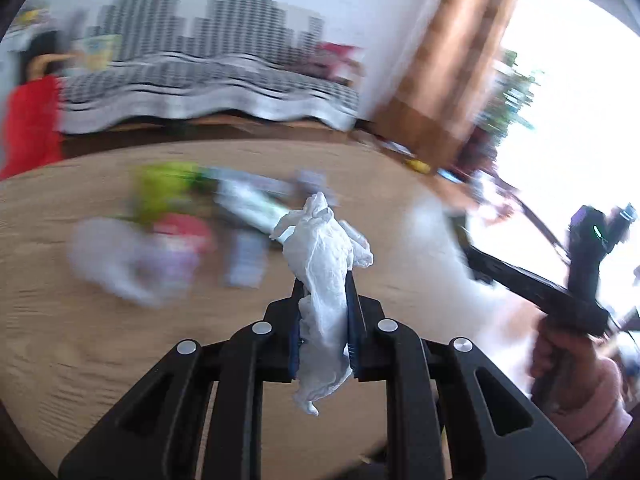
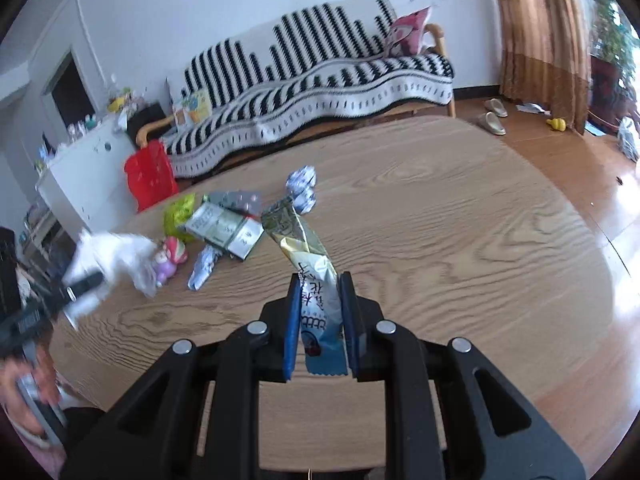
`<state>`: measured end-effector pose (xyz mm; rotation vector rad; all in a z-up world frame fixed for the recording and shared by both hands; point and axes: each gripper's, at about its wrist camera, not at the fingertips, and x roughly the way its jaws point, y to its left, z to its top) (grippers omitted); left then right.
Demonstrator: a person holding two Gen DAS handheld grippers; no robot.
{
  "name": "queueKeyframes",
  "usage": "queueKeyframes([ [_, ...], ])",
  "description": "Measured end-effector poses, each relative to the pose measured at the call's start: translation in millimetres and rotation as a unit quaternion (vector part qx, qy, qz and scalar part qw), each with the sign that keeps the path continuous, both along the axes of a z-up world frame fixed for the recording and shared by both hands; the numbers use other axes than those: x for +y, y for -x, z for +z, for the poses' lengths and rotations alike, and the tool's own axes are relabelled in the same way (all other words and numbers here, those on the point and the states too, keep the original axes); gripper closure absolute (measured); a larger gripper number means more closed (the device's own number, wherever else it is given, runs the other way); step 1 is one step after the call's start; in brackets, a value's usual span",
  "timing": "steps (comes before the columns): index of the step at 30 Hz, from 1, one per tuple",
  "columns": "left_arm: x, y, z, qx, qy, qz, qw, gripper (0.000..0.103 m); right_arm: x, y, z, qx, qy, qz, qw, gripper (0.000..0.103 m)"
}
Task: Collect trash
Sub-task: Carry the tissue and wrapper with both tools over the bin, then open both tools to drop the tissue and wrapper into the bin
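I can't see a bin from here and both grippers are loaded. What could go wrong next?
1. The left gripper pinches the crumpled tissue by soft folds; it might slip out mid-carry.
2. The right gripper holds the snack wrapper only at its lower end, so the long free end could snag.
3. The left view is motion-blurred, so aiming is unreliable.

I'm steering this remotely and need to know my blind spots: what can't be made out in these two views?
- Left wrist view: the trash pile on the wooden table is motion-blurred; items unreadable.
- Left wrist view: the window side is overexposed, washing out the area around the right gripper.
- Right wrist view: the left gripper is blurred, half cut off by the edge.
- No bin shows in either view.
- Clear: white crumpled tissue, yellow-blue snack wrapper.
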<state>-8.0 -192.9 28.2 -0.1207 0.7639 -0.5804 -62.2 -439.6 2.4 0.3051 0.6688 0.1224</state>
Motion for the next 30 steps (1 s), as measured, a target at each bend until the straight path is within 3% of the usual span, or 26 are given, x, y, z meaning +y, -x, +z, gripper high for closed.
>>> queueKeyframes([
  [4,-85,40,-21,0.055,0.028,-0.114,0.9916,0.086,-32,53,8,-0.012,0.003,-0.031,0.999,0.084],
  [8,-151,79,-61,0.117,0.007,-0.196,0.9736,0.086,-69,121,1,-0.004,-0.036,-0.061,0.997,0.084],
  [10,-172,95,-83,0.137,-0.019,-0.221,0.9655,0.086,-80,142,-15,0.025,-0.041,-0.066,0.997,0.084],
  [13,-183,101,-109,0.159,-0.039,-0.221,0.9615,0.086,-84,153,-63,0.098,-0.068,-0.053,0.991,0.084],
  [16,-185,97,-134,0.179,-0.060,-0.206,0.9600,0.086,-88,151,-107,0.142,-0.113,-0.056,0.982,0.084],
  [19,-188,87,-164,0.223,-0.092,-0.203,0.9491,0.086,-90,140,-143,0.180,-0.157,-0.061,0.969,0.084],
  [24,-187,86,-168,0.230,-0.088,-0.205,0.9473,0.086,-82,130,-155,0.195,-0.159,-0.038,0.967,0.084],
  [30,-188,86,-170,0.237,-0.088,-0.207,0.9451,0.086,-85,129,-154,0.197,-0.155,-0.051,0.967,0.084],
])
